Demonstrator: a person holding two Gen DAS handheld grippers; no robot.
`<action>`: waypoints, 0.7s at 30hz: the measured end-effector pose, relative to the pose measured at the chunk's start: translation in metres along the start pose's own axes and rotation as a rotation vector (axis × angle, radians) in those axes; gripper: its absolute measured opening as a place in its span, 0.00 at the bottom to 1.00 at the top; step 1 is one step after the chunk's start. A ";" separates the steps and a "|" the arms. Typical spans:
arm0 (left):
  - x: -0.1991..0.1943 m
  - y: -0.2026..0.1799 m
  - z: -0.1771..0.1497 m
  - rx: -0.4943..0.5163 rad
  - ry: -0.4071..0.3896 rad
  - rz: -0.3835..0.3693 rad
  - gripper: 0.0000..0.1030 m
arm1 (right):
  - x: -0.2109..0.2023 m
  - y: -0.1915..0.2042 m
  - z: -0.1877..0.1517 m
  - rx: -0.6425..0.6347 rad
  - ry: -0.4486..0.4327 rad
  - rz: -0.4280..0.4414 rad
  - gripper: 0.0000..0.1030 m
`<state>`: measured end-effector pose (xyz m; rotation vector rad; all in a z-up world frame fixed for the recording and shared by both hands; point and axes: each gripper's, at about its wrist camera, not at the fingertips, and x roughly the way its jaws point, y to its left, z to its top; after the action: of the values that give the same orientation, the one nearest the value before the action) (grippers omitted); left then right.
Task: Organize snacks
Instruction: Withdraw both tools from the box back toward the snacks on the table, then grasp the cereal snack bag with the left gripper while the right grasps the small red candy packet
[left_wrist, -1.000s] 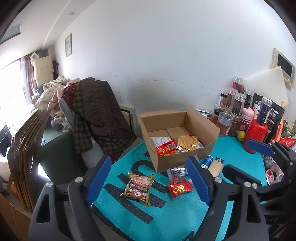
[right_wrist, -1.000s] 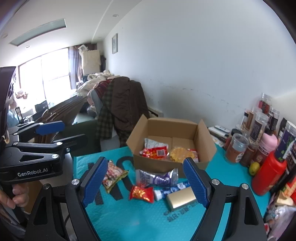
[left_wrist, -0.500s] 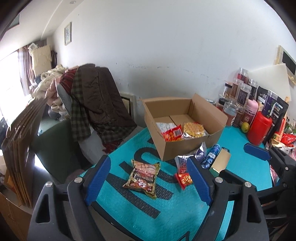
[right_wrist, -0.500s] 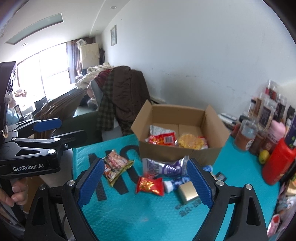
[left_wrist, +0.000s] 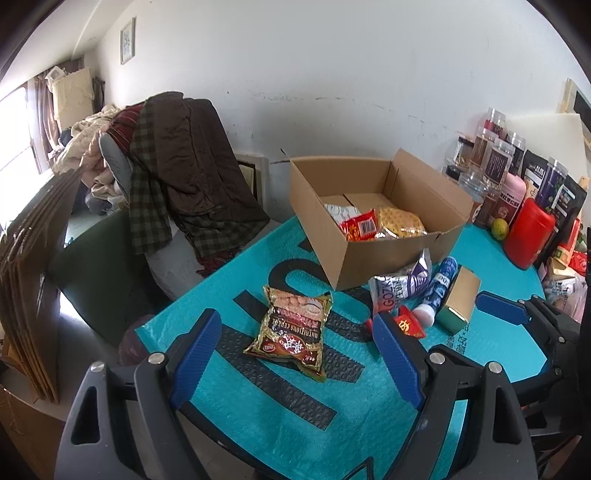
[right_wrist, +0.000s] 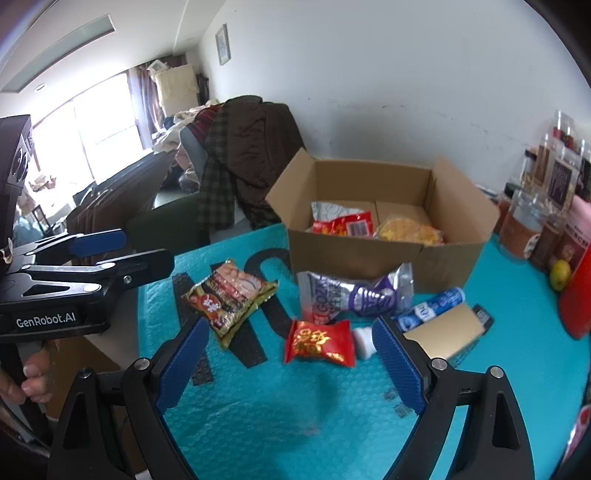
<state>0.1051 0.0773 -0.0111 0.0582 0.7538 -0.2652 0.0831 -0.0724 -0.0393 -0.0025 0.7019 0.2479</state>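
Observation:
An open cardboard box on the teal mat holds a red packet and a yellow snack. In front of it lie a brown cereal bag, a silver-purple bag, a small red packet, a blue tube and a gold box. My left gripper hangs open above the cereal bag. Above the small red packet my right gripper is open and holds nothing.
Jars, a red bottle and dark pouches crowd the right edge of the table. A chair draped with clothes stands past the mat's left edge. Folded cardboard sheets lean at far left. A lime sits by the jars.
Both grippers have sunk toward the mat and tilted further down, so the snacks look larger and nearer. Both stayed open; nothing on the mat moved.

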 end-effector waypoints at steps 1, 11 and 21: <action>0.003 0.000 -0.001 0.001 0.006 -0.003 0.82 | 0.003 -0.001 -0.001 0.007 0.006 0.004 0.89; 0.042 0.005 -0.012 -0.010 0.090 -0.016 0.82 | 0.039 -0.013 -0.013 0.049 0.080 0.006 0.88; 0.079 0.013 -0.017 -0.024 0.147 -0.020 0.82 | 0.068 -0.022 -0.020 0.066 0.143 -0.034 0.88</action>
<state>0.1521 0.0750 -0.0781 0.0478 0.9042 -0.2727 0.1252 -0.0803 -0.0999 0.0308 0.8515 0.1934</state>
